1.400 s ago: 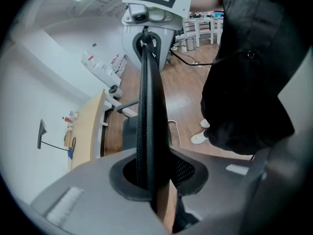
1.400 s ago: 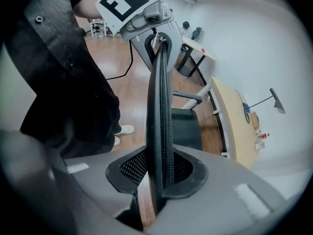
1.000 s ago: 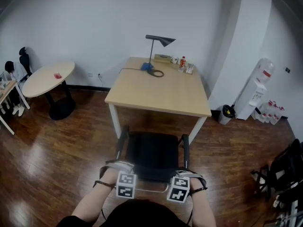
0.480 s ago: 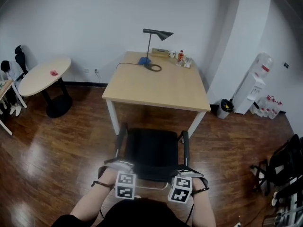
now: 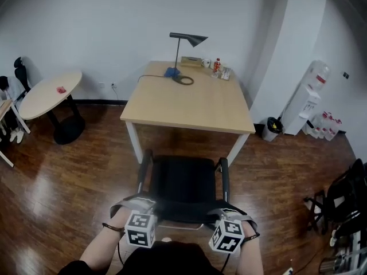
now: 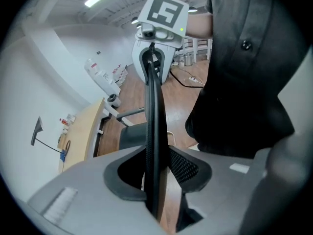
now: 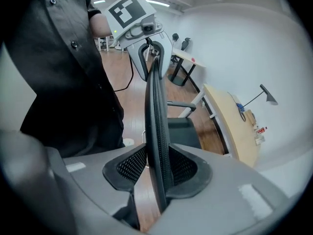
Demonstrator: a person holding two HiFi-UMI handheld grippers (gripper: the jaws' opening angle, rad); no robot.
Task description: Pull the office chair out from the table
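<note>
A black office chair (image 5: 183, 182) stands pulled out from the wooden table (image 5: 189, 105), with its seat in front of the table's near edge. Both grippers are at the top of its mesh backrest (image 6: 152, 131). My left gripper (image 5: 148, 206) straddles the backrest's left end, my right gripper (image 5: 222, 213) the right end. Both pairs of jaws have just been opening. In the left gripper view the thin backrest edge runs between the left gripper's (image 6: 155, 173) pads with gaps beside it. The right gripper view shows the same at the right gripper (image 7: 157, 173) and backrest (image 7: 155, 121).
A desk lamp (image 5: 186, 39), cups and a bottle stand at the table's far edge. A round table (image 5: 49, 93) is at the left. A water dispenser (image 5: 307, 105) and a bin (image 5: 269, 129) are at the right wall. Dark equipment (image 5: 344, 205) sits at the far right.
Both marker cubes have shifted outward and lower in the head view, the left one more. The chair has stayed where it was in front of the table.
</note>
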